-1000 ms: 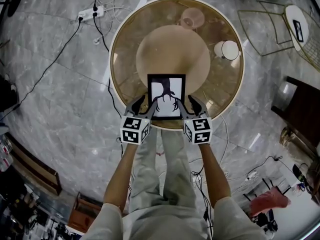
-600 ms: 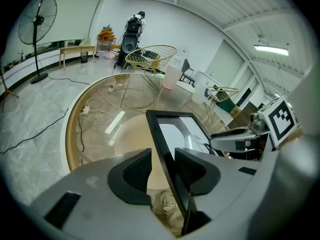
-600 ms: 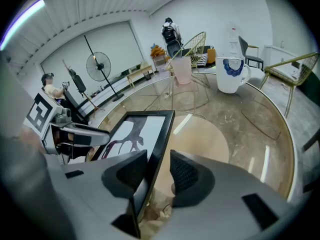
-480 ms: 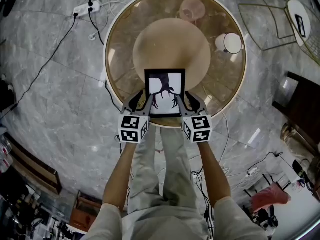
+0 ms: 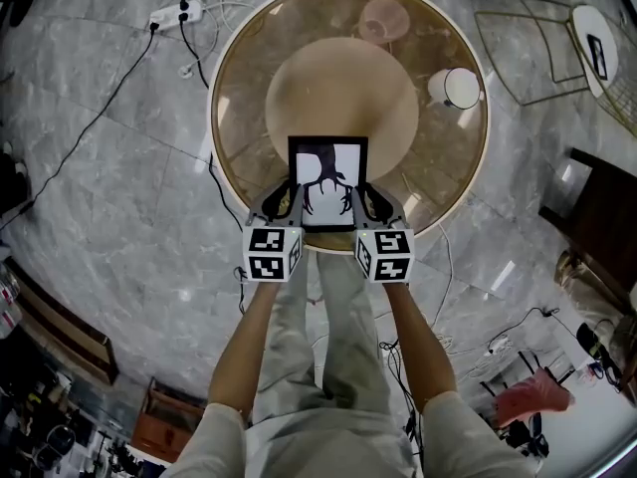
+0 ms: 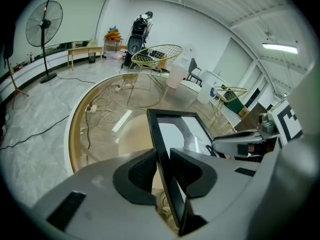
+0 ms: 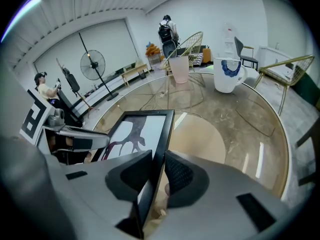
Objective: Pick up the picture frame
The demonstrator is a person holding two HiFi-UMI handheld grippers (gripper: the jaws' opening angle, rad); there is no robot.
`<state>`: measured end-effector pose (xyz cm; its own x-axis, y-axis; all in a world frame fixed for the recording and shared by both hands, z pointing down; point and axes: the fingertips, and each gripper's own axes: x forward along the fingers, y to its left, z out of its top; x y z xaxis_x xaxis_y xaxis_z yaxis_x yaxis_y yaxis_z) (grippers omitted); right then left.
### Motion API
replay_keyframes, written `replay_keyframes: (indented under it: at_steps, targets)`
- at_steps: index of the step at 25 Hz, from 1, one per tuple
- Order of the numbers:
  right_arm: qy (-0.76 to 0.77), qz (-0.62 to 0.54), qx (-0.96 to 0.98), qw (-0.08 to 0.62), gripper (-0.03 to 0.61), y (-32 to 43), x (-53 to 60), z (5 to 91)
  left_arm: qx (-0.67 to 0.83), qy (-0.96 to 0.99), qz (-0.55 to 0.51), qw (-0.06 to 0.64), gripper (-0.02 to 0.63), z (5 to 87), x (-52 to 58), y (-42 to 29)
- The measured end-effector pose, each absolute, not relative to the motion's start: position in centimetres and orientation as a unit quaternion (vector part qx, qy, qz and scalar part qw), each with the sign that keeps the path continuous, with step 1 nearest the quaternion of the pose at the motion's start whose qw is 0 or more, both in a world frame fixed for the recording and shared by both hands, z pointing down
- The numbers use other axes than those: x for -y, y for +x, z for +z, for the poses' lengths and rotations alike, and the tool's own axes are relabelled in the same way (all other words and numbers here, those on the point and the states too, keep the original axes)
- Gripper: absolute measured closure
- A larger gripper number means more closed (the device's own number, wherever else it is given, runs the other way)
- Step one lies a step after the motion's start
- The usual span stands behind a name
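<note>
The picture frame (image 5: 328, 182) sat at the near rim of the round glass surface (image 5: 249, 88), straight ahead of the person, its longer sides running away from them. The left gripper (image 5: 282, 201) was on its left rail and the right gripper (image 5: 372, 201) on its right rail, level with each other, neither nearer.

The left jaws had just been closing with that rail between them, and in the left gripper view the pads looked pressed on it from both faces. The right jaws stood just as narrow, pinching the right rail. Each rail ran along its gripper's own line, so I judged the lift would have to rise evenly on both sides.

From above, the frame might have been lying flat. Only the gripper views showed it edge-on, and the left one showed a dark strut beneath it, perhaps a prop. The head view alone showed how well apart the white mug (image 5: 458, 86) and pink cup (image 5: 383, 18) stood.
</note>
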<state>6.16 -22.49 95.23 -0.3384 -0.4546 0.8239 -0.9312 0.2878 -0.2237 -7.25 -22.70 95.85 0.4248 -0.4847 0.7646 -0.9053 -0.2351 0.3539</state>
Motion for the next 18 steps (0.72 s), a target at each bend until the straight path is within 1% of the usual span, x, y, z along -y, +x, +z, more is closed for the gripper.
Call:
replay_keyframes:
  at_steps: [10, 18]
  targets:
    - [0.488, 0.356, 0.730, 0.320, 0.503, 6.2, 22.4, 93.2, 0.485, 0.734, 0.252, 0.402, 0.537, 94.0, 22.5, -7.4]
    - [0.504, 0.324, 0.741, 0.303, 0.505, 6.0, 24.3, 88.6, 0.500, 0.740, 0.228, 0.387, 0.538, 89.5, 24.4, -7.7]
